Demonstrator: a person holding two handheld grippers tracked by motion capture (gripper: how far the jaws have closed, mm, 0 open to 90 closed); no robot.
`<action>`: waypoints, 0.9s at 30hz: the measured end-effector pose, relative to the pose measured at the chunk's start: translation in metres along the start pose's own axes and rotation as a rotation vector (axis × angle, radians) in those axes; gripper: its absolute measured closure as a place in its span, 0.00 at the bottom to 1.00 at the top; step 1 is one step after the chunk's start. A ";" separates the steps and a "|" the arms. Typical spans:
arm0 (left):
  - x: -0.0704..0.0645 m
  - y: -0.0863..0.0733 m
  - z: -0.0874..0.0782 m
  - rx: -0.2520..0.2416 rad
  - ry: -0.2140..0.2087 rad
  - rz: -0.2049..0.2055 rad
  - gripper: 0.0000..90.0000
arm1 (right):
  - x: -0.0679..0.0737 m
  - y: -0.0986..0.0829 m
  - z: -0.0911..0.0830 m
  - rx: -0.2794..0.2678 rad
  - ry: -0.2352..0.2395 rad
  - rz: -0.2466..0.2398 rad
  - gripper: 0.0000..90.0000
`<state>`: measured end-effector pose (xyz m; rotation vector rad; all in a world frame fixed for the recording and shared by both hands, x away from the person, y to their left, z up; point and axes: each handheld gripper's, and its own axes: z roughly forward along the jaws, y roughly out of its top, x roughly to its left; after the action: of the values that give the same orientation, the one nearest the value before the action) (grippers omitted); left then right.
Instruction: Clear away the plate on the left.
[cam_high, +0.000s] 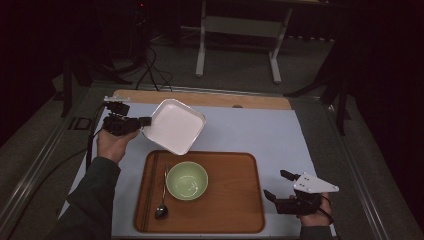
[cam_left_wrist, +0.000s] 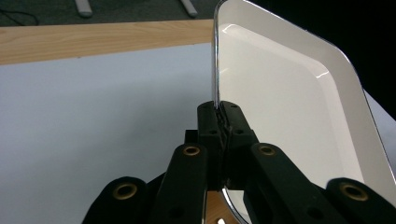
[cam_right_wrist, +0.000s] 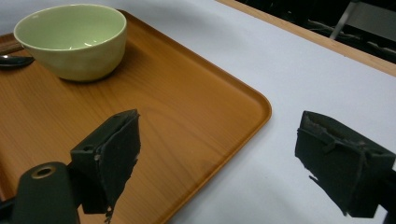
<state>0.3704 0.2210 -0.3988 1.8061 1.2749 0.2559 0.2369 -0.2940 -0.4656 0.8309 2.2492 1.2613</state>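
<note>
A white square plate (cam_high: 176, 126) hangs tilted above the far left corner of the wooden tray (cam_high: 230, 205). My left gripper (cam_high: 145, 121) is shut on its left rim; in the left gripper view the plate (cam_left_wrist: 289, 102) stands on edge with my jaws pinching the rim at my left gripper (cam_left_wrist: 223, 122). A pale green bowl (cam_high: 187, 180) sits on the tray, and a dark spoon (cam_high: 161, 207) lies just left of it. My right gripper (cam_high: 276, 185) stands open over the white mat beside the tray's right edge. The right gripper view shows the bowl (cam_right_wrist: 72, 39) and tray (cam_right_wrist: 187, 121) with my right gripper (cam_right_wrist: 217, 158) holding nothing.
A pale blue-white mat (cam_high: 270, 130) covers the table, with a bare wooden strip (cam_high: 200, 98) along the far edge. Cables (cam_high: 150, 70) and a white stand (cam_high: 240, 35) lie on the dark floor beyond the table.
</note>
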 end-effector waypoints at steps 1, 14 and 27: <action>-0.002 0.001 0.002 0.001 -0.004 0.006 0.99 | 0.000 0.000 0.000 -0.001 0.000 0.002 0.15; -0.028 0.005 0.022 0.050 -0.057 0.091 0.99 | 0.000 0.000 0.000 -0.002 0.001 0.003 0.15; -0.052 0.008 0.043 0.094 -0.102 0.151 1.00 | -0.001 0.000 0.000 -0.004 0.000 0.000 0.15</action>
<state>0.3781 0.1540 -0.4026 1.9728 1.0969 0.1867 0.2374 -0.2950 -0.4655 0.8303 2.2456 1.2652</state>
